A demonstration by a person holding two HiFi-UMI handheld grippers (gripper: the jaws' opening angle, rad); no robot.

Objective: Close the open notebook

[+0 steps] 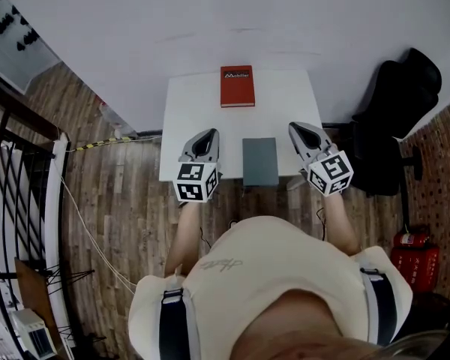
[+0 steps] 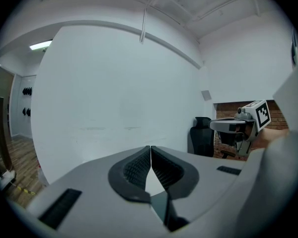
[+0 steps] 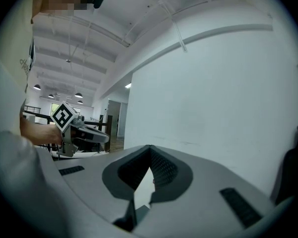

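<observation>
Notebook (image 1: 260, 161), grey-covered, is seen lying flat at the front edge of the white table (image 1: 191, 118), with its cover down and no pages shown. It is flanked by the two grippers, which are held above the table's front edge and touch nothing. The left gripper (image 1: 211, 132) is held just to the notebook's left; its ribbed pads are pressed together at the tips, and nothing is gripped between them. The right gripper (image 1: 293, 127) is held just to the notebook's right (its marker cube turned towards the camera), and its pads likewise meet at the tips with nothing between them. A red book (image 1: 237, 86) is set closed at the table's far edge, against the white wall, well apart from the notebook. A black chair (image 1: 394, 111) stands beside the table's right end.
</observation>
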